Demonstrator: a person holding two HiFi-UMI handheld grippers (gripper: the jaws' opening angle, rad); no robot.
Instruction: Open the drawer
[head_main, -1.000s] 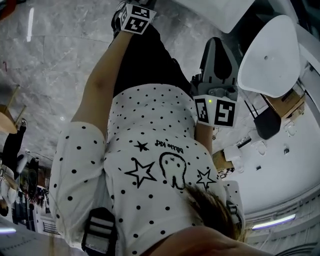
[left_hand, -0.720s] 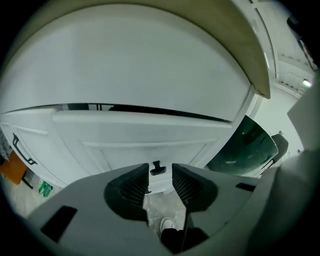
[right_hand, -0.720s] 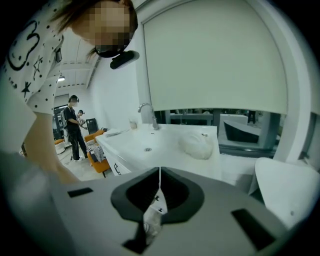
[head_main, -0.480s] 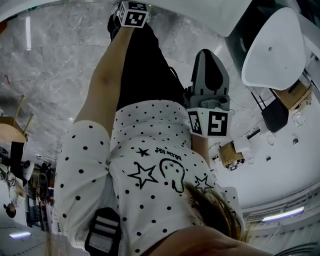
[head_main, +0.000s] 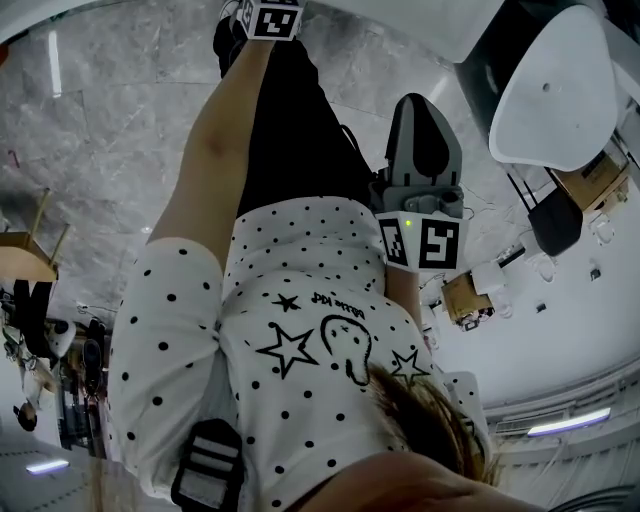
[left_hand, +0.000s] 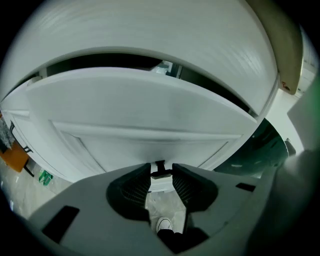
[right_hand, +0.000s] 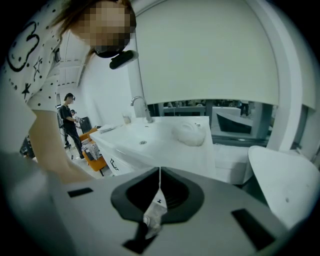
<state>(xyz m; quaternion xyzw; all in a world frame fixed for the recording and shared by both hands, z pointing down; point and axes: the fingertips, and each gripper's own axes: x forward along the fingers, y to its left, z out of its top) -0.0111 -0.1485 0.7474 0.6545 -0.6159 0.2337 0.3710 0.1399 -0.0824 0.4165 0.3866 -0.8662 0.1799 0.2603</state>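
Left gripper (left_hand: 161, 168) is hanging released right at the white drawer front (left_hand: 150, 120). Its jaws have just been opening, and the drawer's small dark handle (left_hand: 160, 174) is sitting between the parted tips. Under the jaws a white shoe (left_hand: 164, 225) is showing. Right gripper (right_hand: 160, 175) is clenched on nothing, facing a white washbasin counter (right_hand: 150, 142) with its faucet (right_hand: 140, 105). Off to its left a person in black (right_hand: 70, 122) is standing.
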